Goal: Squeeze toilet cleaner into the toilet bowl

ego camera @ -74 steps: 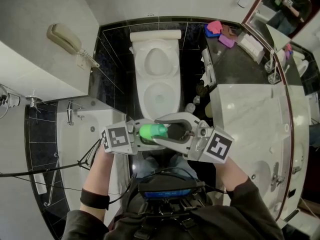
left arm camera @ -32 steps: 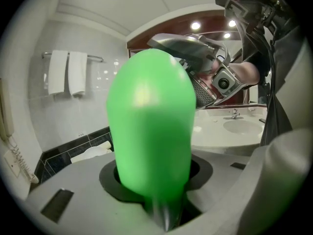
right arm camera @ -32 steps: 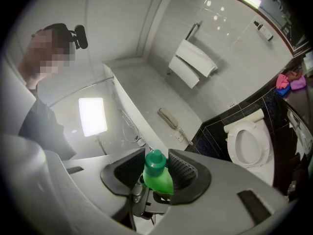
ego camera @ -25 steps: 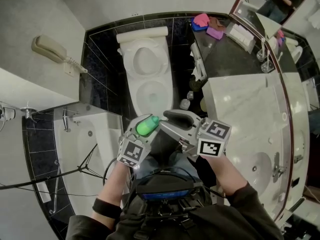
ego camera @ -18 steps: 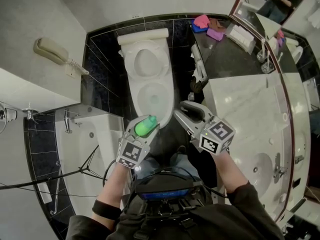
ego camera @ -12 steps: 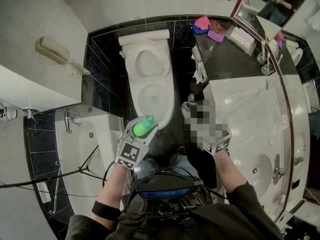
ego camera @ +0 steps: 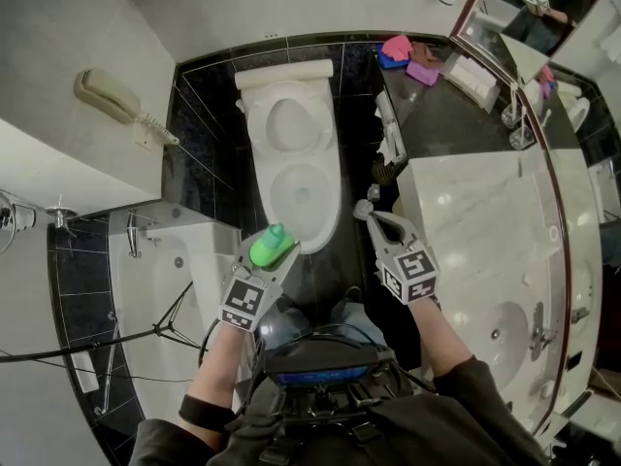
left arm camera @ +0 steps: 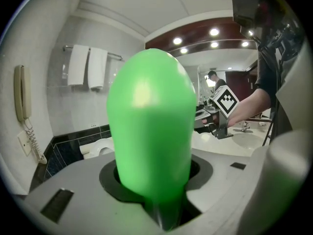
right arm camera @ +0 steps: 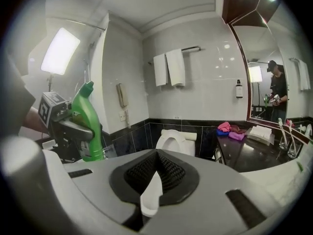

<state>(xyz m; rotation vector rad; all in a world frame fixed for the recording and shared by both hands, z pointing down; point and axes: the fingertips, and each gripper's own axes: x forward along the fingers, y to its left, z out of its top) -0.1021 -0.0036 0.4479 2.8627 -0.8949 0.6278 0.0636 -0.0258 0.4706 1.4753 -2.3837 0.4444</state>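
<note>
Under me the black tiled floor (ego camera: 209, 163) carries the white toilet (ego camera: 296, 178), while at my right a dark counter (ego camera: 446, 115) holds a pink cloth (ego camera: 396, 49), a purple cloth (ego camera: 425, 74) and folded white towels (ego camera: 473, 74), beside the marble vanity top (ego camera: 475, 221).

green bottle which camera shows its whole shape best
The right gripper view: the green bottle appears side-on and nearly whole, from its angled neck down to the base. The left gripper view gives only a blurred close-up of its body filling the frame. The head view sees just its top from above.
</note>
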